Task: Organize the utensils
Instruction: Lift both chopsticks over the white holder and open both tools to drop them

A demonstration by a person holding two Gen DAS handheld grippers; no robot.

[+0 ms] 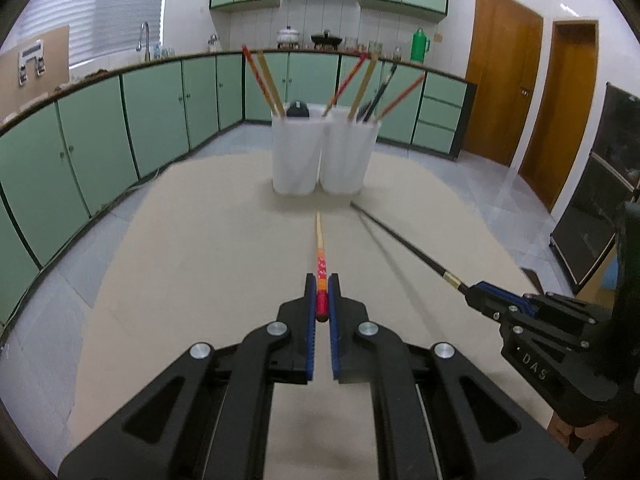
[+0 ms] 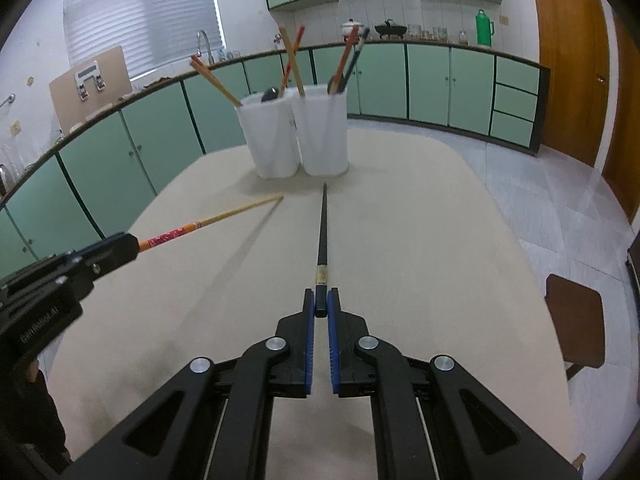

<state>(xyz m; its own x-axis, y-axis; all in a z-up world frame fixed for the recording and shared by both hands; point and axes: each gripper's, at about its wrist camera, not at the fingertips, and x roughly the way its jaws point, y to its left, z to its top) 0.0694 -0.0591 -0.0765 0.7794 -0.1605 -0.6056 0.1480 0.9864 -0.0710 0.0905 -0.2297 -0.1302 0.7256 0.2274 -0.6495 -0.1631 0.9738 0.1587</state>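
Observation:
My left gripper is shut on the red end of a red-and-wood chopstick, which points toward two white holders at the table's far side. The left holder has two chopsticks and a dark spoon in it. The right holder carries several chopsticks. My right gripper is shut on the thick end of a black chopstick, aimed at the same holders. In the right wrist view the left gripper enters from the left with the red chopstick. Both chopsticks hang above the table.
The beige table runs out to rounded edges. Green kitchen cabinets curve behind it, with a sink tap, pots and a green flask on the counter. A brown stool stands right of the table. Wooden doors are at the right.

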